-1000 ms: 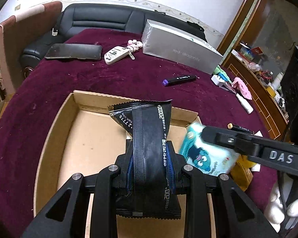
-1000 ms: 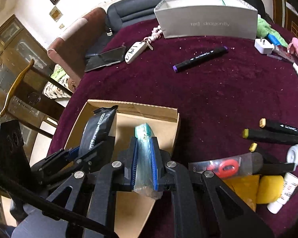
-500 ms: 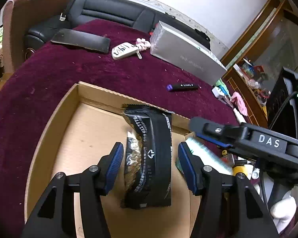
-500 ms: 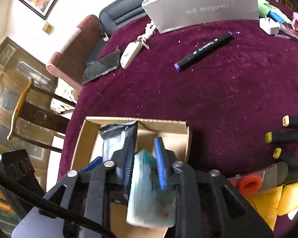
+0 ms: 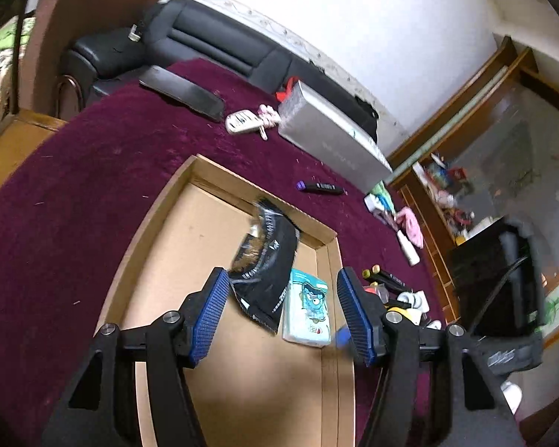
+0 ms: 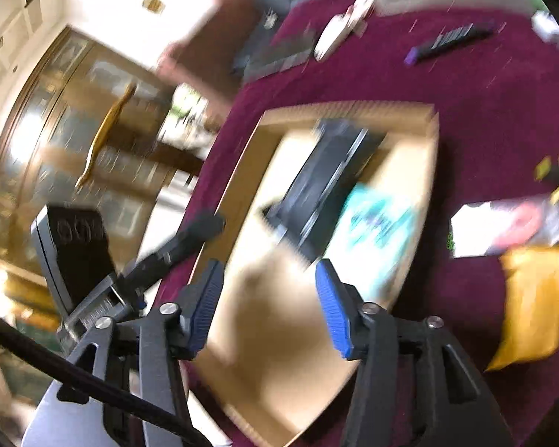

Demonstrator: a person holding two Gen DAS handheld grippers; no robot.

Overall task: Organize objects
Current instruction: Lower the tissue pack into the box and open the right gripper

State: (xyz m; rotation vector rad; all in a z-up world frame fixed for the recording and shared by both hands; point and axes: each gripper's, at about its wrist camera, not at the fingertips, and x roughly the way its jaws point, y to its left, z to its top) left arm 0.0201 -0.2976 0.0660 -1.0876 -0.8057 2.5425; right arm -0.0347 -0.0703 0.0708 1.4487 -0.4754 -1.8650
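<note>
Over the cardboard box (image 5: pixel 160 238) on the worktop, the left tool (image 5: pixel 281 314) and right tool (image 6: pixel 268 307) have just opened, both empty. The black pouch (image 5: pixel 266 272) and teal tissue pack (image 5: pixel 307 307) lie by the box's right wall: light, soft, crinkly; pinch them across the middle.

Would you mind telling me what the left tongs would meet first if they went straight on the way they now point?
Most likely the black packet lying in the cardboard box, with the teal tissue pack right beside it; the left tongs are open and empty. Depth is uncertain in this view.
</note>
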